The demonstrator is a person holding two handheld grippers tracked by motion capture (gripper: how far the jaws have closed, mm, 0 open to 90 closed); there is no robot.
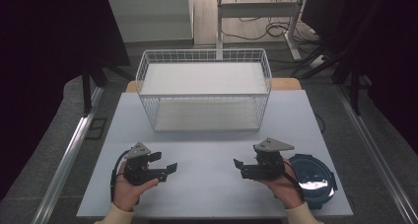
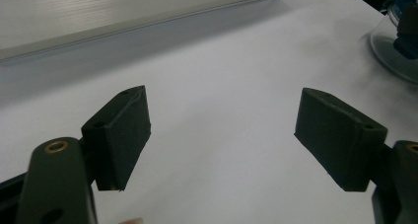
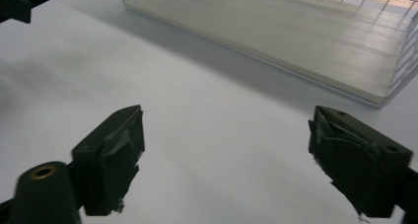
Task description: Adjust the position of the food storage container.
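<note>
A white wire rack (image 1: 204, 88) with two shelves stands at the back middle of the white table (image 1: 207, 189). A round dark blue lid (image 1: 311, 178) with a glossy centre lies at the table's front right. My left gripper (image 1: 165, 165) is held in a hand at front left, jaws open and pointing right, nothing between them. In a hand at front right, just left of the lid, my right gripper (image 1: 239, 167) points left with open jaws. The left gripper view shows its open gripper (image 2: 222, 135) over bare table, the lid (image 2: 397, 46) at far right. The right gripper view shows its open gripper (image 3: 224, 150) facing the rack's lower shelf (image 3: 305, 41).
Metal rails run along the floor on both sides of the table (image 1: 69, 155). Behind the rack, a desk frame (image 1: 256, 17) and cables lie on the floor. Bare tabletop stretches between the two grippers and in front of the rack.
</note>
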